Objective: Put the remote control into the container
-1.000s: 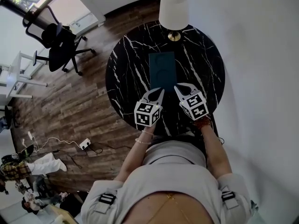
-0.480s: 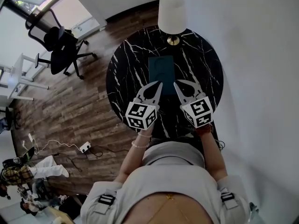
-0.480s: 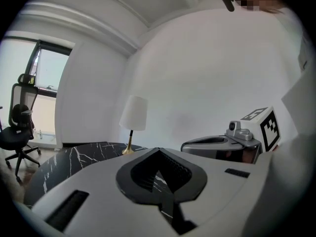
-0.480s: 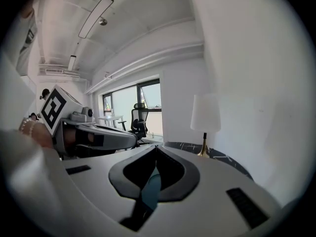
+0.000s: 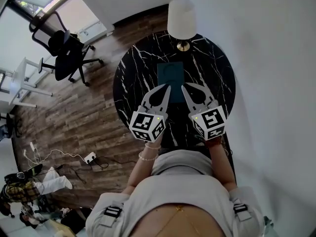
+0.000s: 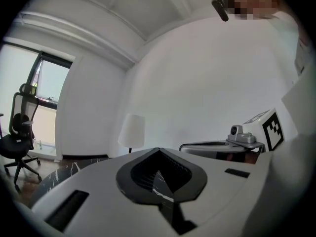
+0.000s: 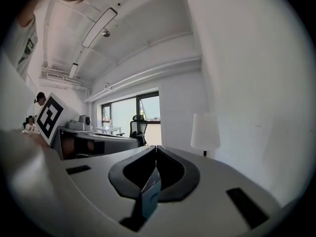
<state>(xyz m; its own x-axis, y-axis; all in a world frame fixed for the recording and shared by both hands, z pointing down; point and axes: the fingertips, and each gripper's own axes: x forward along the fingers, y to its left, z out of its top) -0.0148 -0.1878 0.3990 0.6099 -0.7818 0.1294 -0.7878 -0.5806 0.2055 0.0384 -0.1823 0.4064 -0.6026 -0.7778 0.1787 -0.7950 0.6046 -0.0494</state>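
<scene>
Closed, empty jaws on left gripper (image 5: 167, 89), right gripper (image 5: 184, 88); whole teal container (image 5: 171, 75) only overhead.

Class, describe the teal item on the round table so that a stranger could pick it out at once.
Find the round black marble table with white veins, standing on the wood floor. Near its middle, in front of the white-shaded lamp, lies the teal container. It is the only flat, rectangular, coloured thing on the dark top.
</scene>
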